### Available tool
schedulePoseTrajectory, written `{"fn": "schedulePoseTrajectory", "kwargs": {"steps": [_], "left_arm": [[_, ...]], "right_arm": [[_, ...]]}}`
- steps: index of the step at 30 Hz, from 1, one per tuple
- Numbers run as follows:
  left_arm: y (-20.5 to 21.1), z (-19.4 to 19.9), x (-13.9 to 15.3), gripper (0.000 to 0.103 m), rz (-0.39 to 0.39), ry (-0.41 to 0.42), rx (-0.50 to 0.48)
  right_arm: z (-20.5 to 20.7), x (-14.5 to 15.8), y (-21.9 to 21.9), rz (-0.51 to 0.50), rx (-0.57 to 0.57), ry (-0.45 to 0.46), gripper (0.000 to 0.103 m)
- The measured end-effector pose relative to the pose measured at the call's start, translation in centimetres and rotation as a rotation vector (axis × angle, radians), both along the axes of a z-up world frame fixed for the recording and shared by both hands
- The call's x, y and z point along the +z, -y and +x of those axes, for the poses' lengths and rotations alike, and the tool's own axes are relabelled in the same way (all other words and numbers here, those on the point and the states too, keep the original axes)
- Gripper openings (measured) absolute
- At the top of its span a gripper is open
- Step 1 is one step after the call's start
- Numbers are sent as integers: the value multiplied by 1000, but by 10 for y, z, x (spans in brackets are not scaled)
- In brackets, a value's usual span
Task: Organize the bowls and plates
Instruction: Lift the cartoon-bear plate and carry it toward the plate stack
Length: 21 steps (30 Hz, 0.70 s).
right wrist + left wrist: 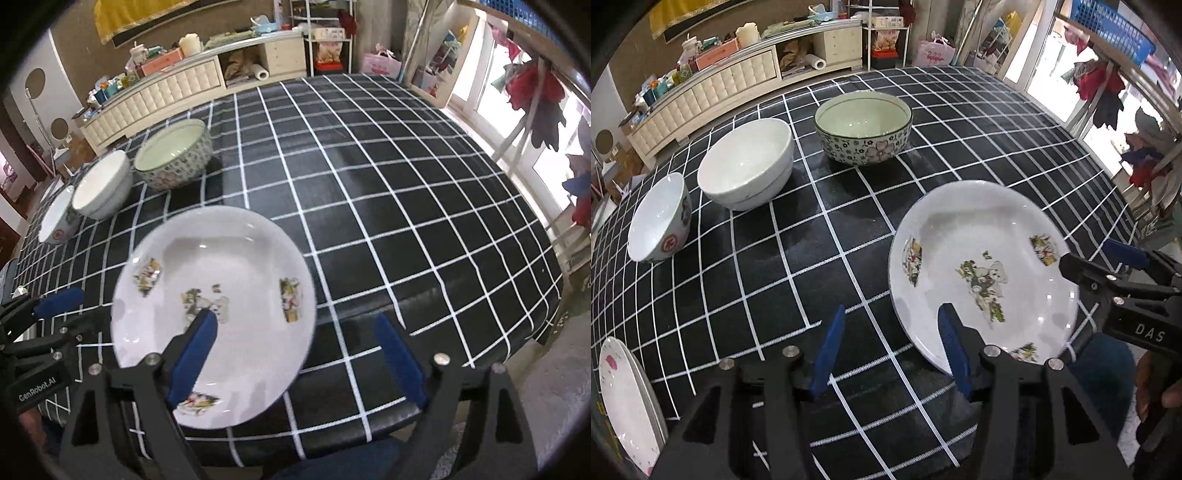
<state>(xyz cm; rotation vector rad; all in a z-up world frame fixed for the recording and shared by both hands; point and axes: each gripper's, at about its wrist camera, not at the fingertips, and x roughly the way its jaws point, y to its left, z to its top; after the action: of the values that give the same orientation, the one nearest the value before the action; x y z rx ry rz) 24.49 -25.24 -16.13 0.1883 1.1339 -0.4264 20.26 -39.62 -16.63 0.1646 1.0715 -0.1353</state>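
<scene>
Both claws hang spread over the checked worktop with nothing pinched. Seen from its own camera, the left claw has one blue pad over bare cloth and the other over the near rim of the bear-print plate, at about 8 o'clock on that plate; whether the pad touches the rim I cannot tell. Looking along the right claw, its jaws stand wider: the left pad sits above the plate's middle, the right pad is off the plate over the cloth at 3 o'clock.

That plate lies flat near the worktop's front edge. Three bowls line up beyond it, toward 10 to 11 o'clock: the flower-patterned bowl farthest, the plain white bowl next, then the small bowl with a red mark, tipped onto its side. At 8 o'clock in the left camera's view, a stack of white plates with pink flecks shows at the edge.
</scene>
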Motion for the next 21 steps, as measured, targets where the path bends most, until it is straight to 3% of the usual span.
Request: {"fn": "schedulePoseTrajectory", "kwargs": {"steps": [10, 19, 21], "left_arm": [[8, 19, -34, 50, 3, -89, 19], [12, 27, -45, 50, 10, -95, 28], [16, 27, -47, 49, 12, -97, 13]], "right_arm": [[12, -23, 11, 28, -10, -43, 90], [18, -28, 12, 33, -2, -47, 90], [18, -28, 12, 24, 4, -47, 83]]}}
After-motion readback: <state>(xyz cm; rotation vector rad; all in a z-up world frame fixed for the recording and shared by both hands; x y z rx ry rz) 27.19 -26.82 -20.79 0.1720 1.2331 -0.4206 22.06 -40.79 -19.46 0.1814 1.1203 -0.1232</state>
